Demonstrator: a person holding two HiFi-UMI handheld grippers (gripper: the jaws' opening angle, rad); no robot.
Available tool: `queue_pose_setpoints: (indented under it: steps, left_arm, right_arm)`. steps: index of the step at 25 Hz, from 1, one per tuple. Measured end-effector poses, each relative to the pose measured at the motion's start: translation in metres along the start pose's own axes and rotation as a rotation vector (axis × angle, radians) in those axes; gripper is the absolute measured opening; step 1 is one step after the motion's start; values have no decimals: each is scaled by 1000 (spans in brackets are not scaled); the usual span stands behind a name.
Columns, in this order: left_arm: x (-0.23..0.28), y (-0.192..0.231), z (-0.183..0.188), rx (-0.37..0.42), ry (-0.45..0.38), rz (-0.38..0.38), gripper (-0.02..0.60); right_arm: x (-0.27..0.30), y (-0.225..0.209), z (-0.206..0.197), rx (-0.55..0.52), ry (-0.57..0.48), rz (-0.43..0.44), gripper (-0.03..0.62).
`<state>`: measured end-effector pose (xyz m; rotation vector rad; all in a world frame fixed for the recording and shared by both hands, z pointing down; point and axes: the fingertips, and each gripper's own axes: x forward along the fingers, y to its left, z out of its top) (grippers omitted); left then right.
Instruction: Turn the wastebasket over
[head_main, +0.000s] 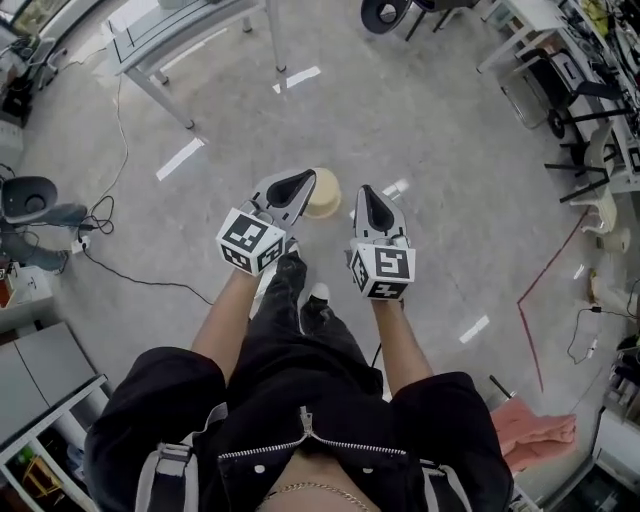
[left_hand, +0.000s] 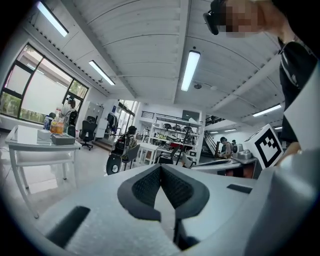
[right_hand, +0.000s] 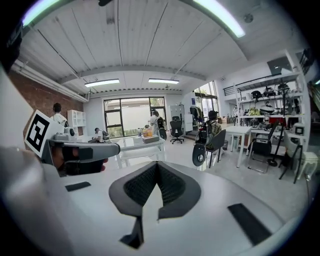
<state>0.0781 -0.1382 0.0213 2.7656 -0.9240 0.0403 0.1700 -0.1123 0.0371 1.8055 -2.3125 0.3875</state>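
A beige round wastebasket (head_main: 324, 194) stands on the grey floor, seen from above just past my hands; the left gripper's tip partly covers it. My left gripper (head_main: 298, 184) is held up in the air, shut and empty. My right gripper (head_main: 374, 204) hangs beside it at the same height, also shut with nothing in it. In the left gripper view the black pads (left_hand: 145, 187) meet, pointing out across the room, not at the basket. The right gripper view shows its pads (right_hand: 172, 186) pressed together likewise, with the left gripper (right_hand: 75, 150) at its left. Neither gripper view shows the basket.
A white table (head_main: 170, 40) stands at the far left with cables (head_main: 110, 215) trailing on the floor near it. Chairs and desks (head_main: 560, 90) line the right side. A red cloth (head_main: 535, 435) lies at the lower right. My shoes (head_main: 315, 300) are below the grippers.
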Motion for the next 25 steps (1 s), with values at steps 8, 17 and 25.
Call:
queue_pose_setpoints:
  steps: [8, 17, 25]
  left_arm:
    - [-13, -57, 6, 52, 28, -9, 5]
    - [-18, -93, 5, 57, 19, 4, 5]
    - [-28, -104, 4, 65, 4, 14, 5]
  right_arm:
    - [-59, 1, 10, 9, -39, 23, 9]
    - [-92, 2, 15, 8, -74, 44, 9]
    - [-99, 13, 13, -3, -75, 58, 9]
